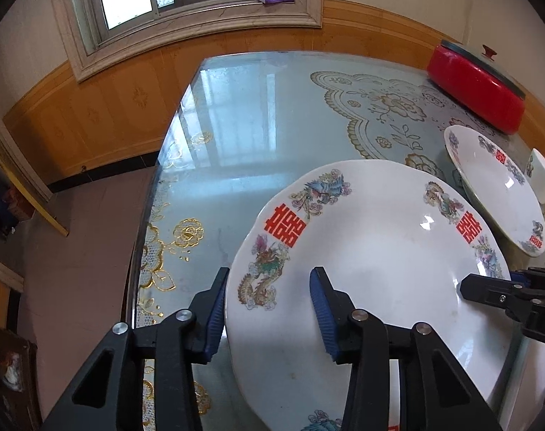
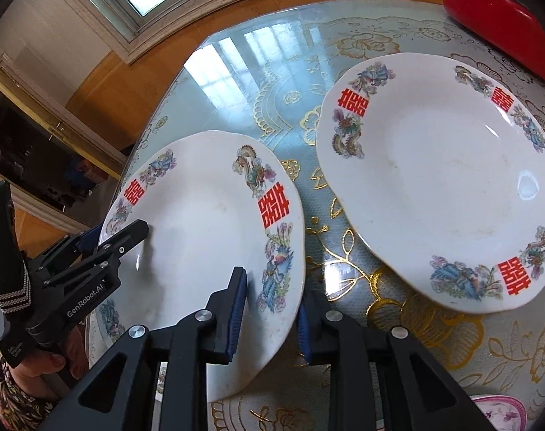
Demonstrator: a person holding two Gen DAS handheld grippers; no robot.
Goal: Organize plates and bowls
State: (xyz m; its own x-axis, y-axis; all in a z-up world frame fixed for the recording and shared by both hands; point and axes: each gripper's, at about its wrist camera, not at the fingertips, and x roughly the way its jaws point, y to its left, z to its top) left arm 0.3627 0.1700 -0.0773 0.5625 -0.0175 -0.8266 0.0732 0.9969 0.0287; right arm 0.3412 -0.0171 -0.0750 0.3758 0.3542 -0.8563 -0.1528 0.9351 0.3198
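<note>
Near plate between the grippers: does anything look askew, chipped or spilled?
The near plate is tilted, its far edge raised off the glass table, with the left gripper and right gripper each straddling its rim. The second plate lies flat beside it. No chips or spills show.

The near plate (image 2: 204, 244) sits between both grippers on the table (image 2: 308, 57), the second plate (image 2: 448, 183) right of it, the pot (image 1: 477, 89) beyond.
</note>
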